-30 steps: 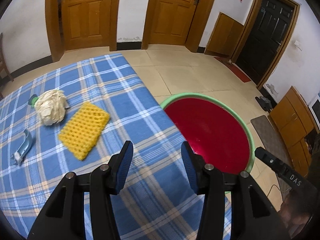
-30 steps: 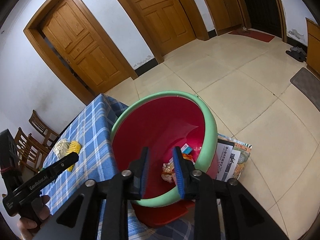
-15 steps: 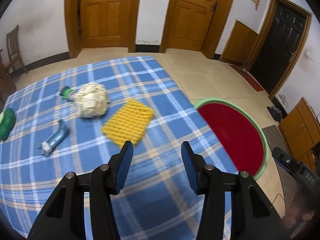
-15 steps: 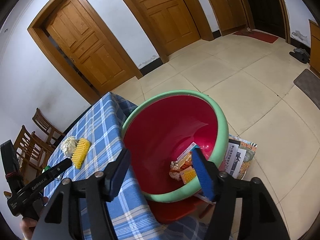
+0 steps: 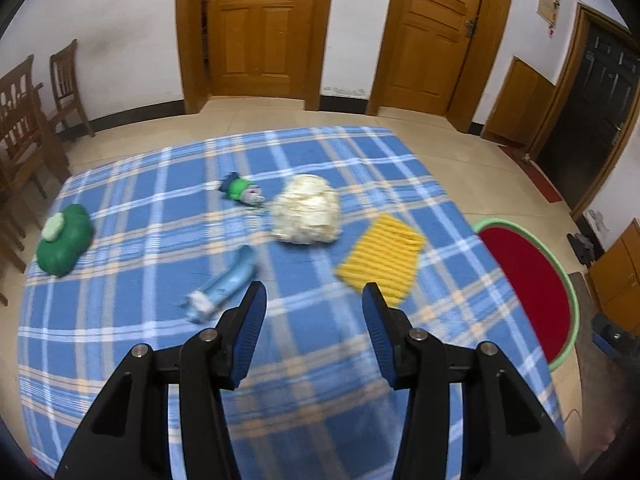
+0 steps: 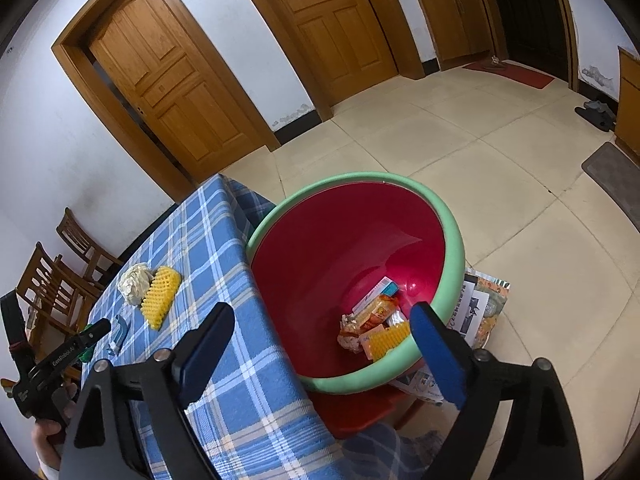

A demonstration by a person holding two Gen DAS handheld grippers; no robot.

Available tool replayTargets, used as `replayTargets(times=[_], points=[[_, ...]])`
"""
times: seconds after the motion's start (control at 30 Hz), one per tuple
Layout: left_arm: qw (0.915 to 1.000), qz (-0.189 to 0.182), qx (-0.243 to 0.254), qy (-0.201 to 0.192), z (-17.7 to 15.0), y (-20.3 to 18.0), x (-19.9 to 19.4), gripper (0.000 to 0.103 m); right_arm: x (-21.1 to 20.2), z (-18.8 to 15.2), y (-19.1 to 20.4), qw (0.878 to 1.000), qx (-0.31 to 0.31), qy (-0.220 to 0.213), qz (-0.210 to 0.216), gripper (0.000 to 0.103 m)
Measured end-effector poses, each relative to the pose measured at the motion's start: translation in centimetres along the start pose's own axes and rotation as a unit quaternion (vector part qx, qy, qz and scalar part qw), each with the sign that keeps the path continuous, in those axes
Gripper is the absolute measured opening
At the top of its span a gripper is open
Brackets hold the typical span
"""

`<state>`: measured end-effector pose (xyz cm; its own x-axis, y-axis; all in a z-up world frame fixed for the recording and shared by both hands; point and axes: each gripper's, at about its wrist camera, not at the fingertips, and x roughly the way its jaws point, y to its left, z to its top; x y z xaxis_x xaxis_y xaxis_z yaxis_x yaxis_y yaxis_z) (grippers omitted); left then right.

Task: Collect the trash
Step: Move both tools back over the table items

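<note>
On the blue plaid table (image 5: 132, 208) lie a yellow foam net (image 5: 382, 258), a crumpled cream paper ball (image 5: 308, 216), a light blue tube (image 5: 224, 284), a small green-capped wrapper (image 5: 241, 193) and a green lump (image 5: 64, 240). My left gripper (image 5: 312, 312) is open and empty, above the table just short of the tube and net. The red basin with a green rim (image 6: 454, 240) stands beside the table and holds snack wrappers (image 6: 370, 316) and a yellow net piece (image 6: 386, 340). My right gripper (image 6: 320, 336) hangs wide open over the basin, empty.
Wooden chairs (image 5: 28, 120) stand left of the table. Wooden doors (image 5: 260, 28) line the far wall. Printed papers (image 6: 480, 304) lie on the tiled floor under the basin, which rests on a red stool (image 6: 352, 412). A hand (image 6: 48, 436) holds the left gripper's handle.
My left gripper swung left from the basin toward the table's middle, bringing the tube and green lump into view. My right gripper opened wide over the basin; a yellow net piece now lies inside.
</note>
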<state>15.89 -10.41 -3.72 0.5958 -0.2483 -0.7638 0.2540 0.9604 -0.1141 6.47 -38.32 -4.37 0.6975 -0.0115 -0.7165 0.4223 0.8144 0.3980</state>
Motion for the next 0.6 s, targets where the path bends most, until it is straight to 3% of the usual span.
replayTargets(times=[0.27, 0.6], points=[[0.9994, 0.031, -0.009, 0.008, 0.4, 4.1, 1.1, 0.050, 0.3, -0.4, 0.7, 1.000, 0.000, 0.008, -0.007, 0.095], [0.9993, 0.021, 0.000, 0.031, 0.0, 5.9, 3.7, 0.050, 0.3, -0.8, 1.9, 1.000, -0.008, 0.015, -0.025, 0.095]])
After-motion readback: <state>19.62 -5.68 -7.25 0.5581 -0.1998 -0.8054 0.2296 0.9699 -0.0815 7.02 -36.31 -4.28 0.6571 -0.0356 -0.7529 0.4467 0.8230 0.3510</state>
